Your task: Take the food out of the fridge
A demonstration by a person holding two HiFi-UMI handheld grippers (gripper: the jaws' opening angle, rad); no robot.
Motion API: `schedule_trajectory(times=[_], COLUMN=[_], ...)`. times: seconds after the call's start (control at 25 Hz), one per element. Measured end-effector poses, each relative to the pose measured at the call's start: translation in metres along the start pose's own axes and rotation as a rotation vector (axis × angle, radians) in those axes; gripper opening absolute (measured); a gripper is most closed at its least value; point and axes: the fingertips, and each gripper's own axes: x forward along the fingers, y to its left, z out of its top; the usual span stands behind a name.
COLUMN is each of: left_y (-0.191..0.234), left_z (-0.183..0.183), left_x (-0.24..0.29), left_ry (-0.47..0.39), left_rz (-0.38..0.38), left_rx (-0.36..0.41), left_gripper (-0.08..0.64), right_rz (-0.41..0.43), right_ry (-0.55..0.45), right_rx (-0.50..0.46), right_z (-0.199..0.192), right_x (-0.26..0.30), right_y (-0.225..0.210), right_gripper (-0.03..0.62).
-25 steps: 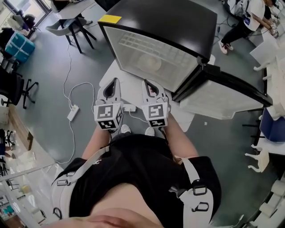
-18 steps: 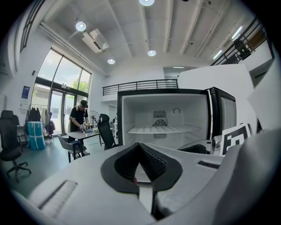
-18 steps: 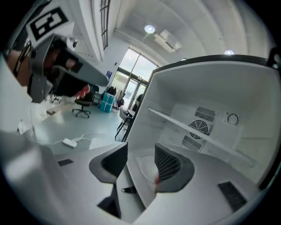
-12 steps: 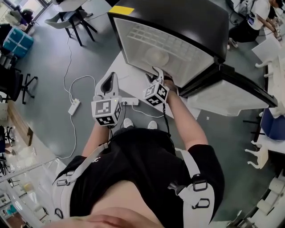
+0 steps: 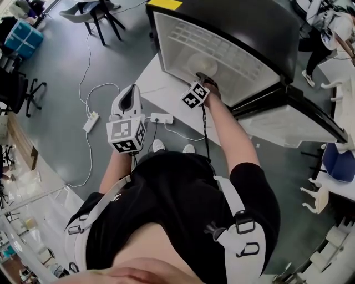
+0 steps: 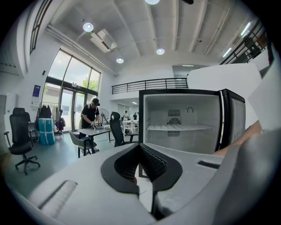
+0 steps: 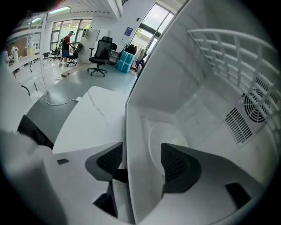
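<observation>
A black fridge (image 5: 260, 28) stands on a white table (image 5: 161, 91), its door (image 5: 288, 122) swung open to the right. Its white inside holds a wire shelf (image 5: 205, 44) and a pale round plate (image 5: 201, 65) on the floor; whether there is food on it I cannot tell. My right gripper (image 5: 203, 77) reaches down into the fridge mouth. Its jaws have just been opening and stand apart with nothing held. In the right gripper view the plate (image 7: 169, 136) lies just past the right gripper (image 7: 142, 162). My left gripper (image 5: 130, 91) hangs back over the table's left edge, shut and empty.
A power strip (image 5: 91, 122) and cables lie on the grey floor at left. Chairs (image 5: 97, 14) and a blue crate (image 5: 23, 37) stand further back. In the left gripper view a person (image 6: 90, 115) works at a table beside an office chair (image 6: 19, 136).
My right gripper has left its place beside the left one, gone forward and down into the fridge mouth, rolled, and opened. The left gripper has drifted a little to the left.
</observation>
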Motion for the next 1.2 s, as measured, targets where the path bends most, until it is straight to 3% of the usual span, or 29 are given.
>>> schedule_trajectory(times=[0.36, 0.6, 0.72, 0.96, 1.2], left_y=[0.016, 0.017, 0.017, 0.006, 0.0], left_z=[-0.009, -0.003, -0.003, 0.005, 0.011], left_x=[-0.009, -0.012, -0.011, -0.008, -0.007], left_ry=[0.026, 0.01, 0.012, -0.009, -0.026], left_rz=[0.049, 0.05, 0.048, 0.008, -0.019], left_rx=[0.008, 0.028, 0.033, 0.031, 0.034], left_gripper=[-0.002, -0.002, -0.002, -0.002, -0.002], right_rz=[0.061, 0.035, 0.003, -0.061, -0.16], right_ry=[0.128, 0.195, 0.163, 0.067, 0.026], right_rx=[-0.001, -0.154, -0.197, -0.168, -0.278], right_z=[-0.017, -0.019, -0.014, -0.011, -0.012], right_x=[0.041, 0.047, 0.042, 0.022, 0.004], right_y=[-0.005, 0.002, 0.009, 0.017, 0.025], right_gripper=[0.308, 0.306, 0.259, 0.092, 0.063])
